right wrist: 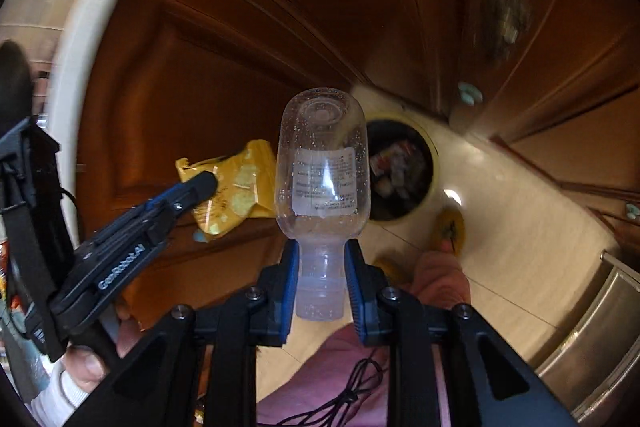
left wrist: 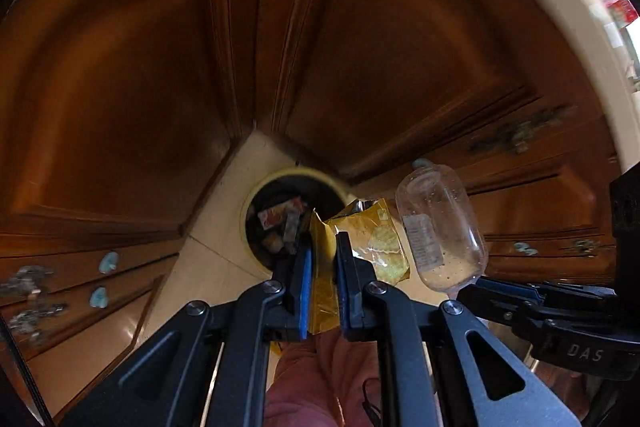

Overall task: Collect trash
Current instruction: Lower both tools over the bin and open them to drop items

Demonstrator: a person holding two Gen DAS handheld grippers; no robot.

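Crumpled yellow foil snack wrapper (left wrist: 362,239), low centre of the left wrist view, clamped between the blue pads of the left hand-held gripper (left wrist: 323,283). Clear plastic bottle with a white label (right wrist: 323,167), centre of the right wrist view, pinched by its neck in the right hand-held gripper (right wrist: 321,281), base pointing away. Beyond both, a round cream-rimmed trash bin (right wrist: 434,163) on the pale tiled floor (right wrist: 520,227), already holding wrappers. Brown wooden cabinet doors (left wrist: 140,67) all around. Pink trouser leg (right wrist: 320,379) at the bottom edge.
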